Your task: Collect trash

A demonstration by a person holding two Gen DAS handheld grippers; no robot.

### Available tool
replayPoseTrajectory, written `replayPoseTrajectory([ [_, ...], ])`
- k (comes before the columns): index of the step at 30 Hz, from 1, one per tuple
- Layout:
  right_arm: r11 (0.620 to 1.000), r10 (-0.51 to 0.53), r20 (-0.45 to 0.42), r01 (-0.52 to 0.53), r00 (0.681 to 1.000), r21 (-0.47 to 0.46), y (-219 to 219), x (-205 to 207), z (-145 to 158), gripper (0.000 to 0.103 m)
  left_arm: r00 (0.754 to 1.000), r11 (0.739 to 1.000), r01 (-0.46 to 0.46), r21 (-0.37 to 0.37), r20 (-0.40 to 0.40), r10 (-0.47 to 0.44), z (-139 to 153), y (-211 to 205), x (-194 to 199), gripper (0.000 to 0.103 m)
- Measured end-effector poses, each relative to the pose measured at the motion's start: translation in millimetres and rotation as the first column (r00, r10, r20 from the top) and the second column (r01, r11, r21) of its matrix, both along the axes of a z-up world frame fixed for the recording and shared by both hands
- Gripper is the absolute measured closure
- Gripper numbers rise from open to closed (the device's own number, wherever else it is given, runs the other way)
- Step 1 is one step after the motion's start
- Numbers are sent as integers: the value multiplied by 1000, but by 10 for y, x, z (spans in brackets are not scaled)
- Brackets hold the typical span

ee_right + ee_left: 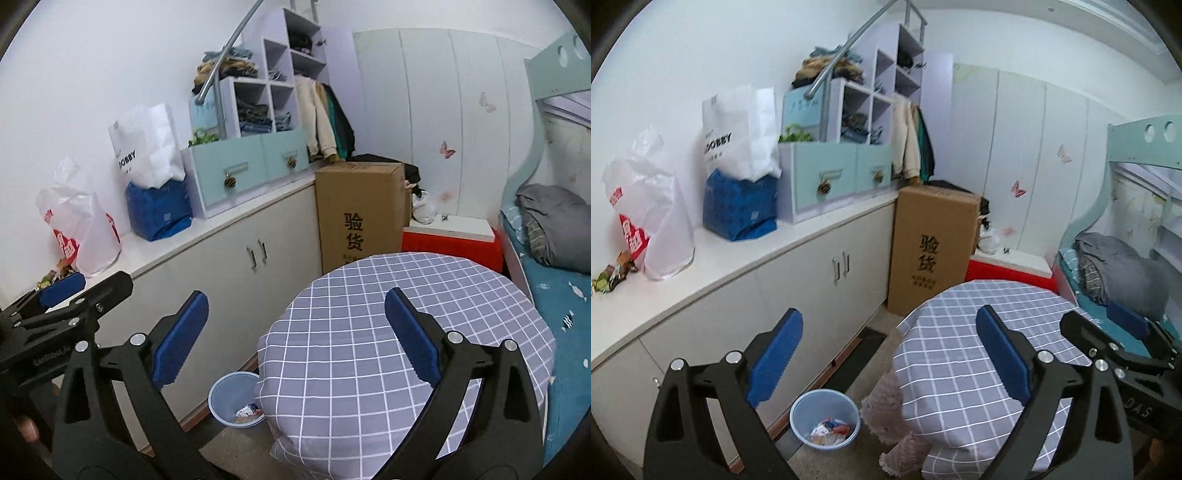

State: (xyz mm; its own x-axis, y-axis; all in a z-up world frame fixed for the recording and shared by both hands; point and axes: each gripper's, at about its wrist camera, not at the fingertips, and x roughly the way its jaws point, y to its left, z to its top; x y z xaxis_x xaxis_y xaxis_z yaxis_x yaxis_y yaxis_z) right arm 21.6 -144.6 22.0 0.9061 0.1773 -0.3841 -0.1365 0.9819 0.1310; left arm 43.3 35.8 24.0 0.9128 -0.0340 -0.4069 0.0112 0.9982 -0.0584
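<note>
A small light-blue bin [824,417] stands on the floor between the white cabinet and the round table; crumpled wrappers [831,431] lie inside it. The right wrist view shows the same bin [232,400] half hidden by the tablecloth, with wrappers [250,412] at its bottom. My left gripper [888,354] is held high above the floor, open, nothing between its blue pads. My right gripper [295,338] is also open and empty, over the table's near edge. Each gripper shows at the edge of the other's view: the right gripper [1108,325], the left gripper [85,282].
A round table with a grey checked cloth [388,332] fills the middle. A long white cabinet [812,273] runs along the left, bearing plastic bags [650,214], a blue pack [740,206] and drawers. A tall cardboard box [931,243], a red box [450,243] and a bunk bed [554,266] stand behind.
</note>
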Motion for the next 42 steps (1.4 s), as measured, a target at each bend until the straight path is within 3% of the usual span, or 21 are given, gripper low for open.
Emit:
replayPoseTrajectory([
  [11,988,-103,76,111,992,-110,-9,-311,59,8,997,997,43,71,69,-47,43,-275,-197,8],
  [19,989,-104,85,112,991,-97,-46,-360,81,8,992,996,72,52,101,-77,72,-278,-216,8],
  [42,985,-131,78,139,988,-106,-34,-337,63,8,990,992,107,63,86,-112,28,-353,-140,8],
])
